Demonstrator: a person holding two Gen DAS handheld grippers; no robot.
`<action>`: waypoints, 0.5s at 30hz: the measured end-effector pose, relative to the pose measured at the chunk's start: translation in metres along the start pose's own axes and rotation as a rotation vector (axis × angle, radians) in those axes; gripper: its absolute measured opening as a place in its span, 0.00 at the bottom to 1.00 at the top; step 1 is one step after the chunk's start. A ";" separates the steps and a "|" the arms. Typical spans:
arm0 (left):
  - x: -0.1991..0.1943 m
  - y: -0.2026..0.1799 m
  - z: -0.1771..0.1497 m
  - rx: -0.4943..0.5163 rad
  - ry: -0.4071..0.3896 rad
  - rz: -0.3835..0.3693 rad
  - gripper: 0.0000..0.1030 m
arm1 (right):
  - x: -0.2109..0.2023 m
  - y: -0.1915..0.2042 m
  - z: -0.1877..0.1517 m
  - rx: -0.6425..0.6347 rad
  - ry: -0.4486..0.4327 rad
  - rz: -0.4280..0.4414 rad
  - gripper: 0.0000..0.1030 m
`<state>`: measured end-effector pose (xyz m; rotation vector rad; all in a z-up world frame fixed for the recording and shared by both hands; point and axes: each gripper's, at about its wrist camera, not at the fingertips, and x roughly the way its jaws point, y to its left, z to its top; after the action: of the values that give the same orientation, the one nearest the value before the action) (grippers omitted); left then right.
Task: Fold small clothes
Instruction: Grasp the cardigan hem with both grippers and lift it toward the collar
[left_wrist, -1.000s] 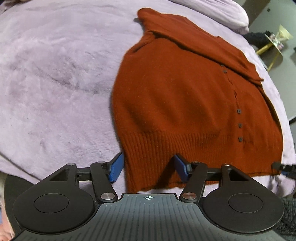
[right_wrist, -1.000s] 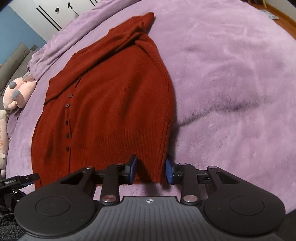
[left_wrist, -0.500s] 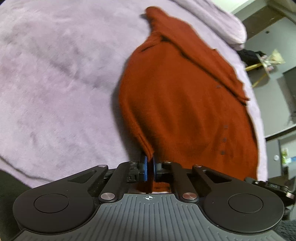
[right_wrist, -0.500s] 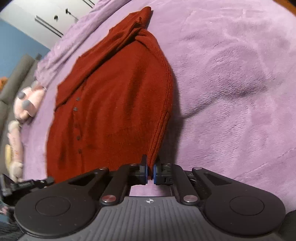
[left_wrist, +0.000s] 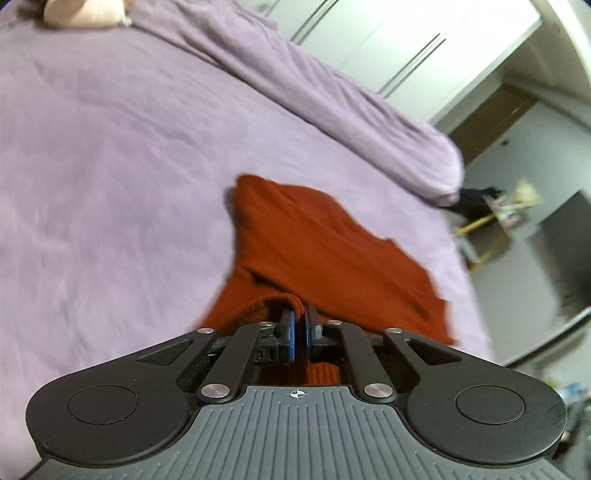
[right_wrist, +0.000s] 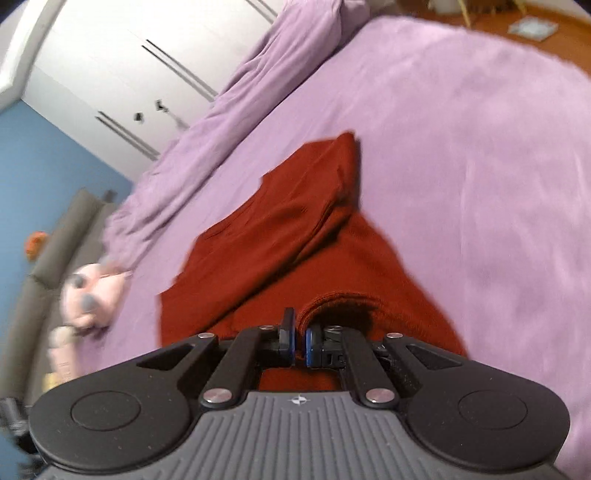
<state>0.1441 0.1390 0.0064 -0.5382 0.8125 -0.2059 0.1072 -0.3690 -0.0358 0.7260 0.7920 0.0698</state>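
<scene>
Left wrist view, our left gripper (left_wrist: 299, 334) clamped on the red sweater (left_wrist: 332, 254) hem, our right gripper (right_wrist: 299, 343) pinching its other corner, purple blanket (left_wrist: 110, 166) beneath the sweater.

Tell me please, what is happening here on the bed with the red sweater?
A person is folding a rust-red sweater on a purple blanket, with a handheld claw in each hand. The left claw and the right claw are each shut on the ribbed bottom hem, one at each corner. The hem is lifted off the blanket, while the top of the sweater lies flat. The fold is not finished.
</scene>
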 end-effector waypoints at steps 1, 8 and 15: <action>0.013 -0.004 0.001 0.036 0.001 0.051 0.07 | 0.009 0.004 0.003 -0.038 -0.007 -0.046 0.04; 0.039 0.009 -0.008 0.136 -0.007 0.209 0.23 | 0.023 0.007 -0.001 -0.233 -0.052 -0.213 0.13; 0.048 0.015 -0.008 0.293 0.044 0.173 0.39 | 0.013 0.002 -0.009 -0.380 -0.077 -0.233 0.28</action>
<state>0.1702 0.1301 -0.0364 -0.1873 0.8491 -0.1742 0.1105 -0.3576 -0.0469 0.2729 0.7572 -0.0181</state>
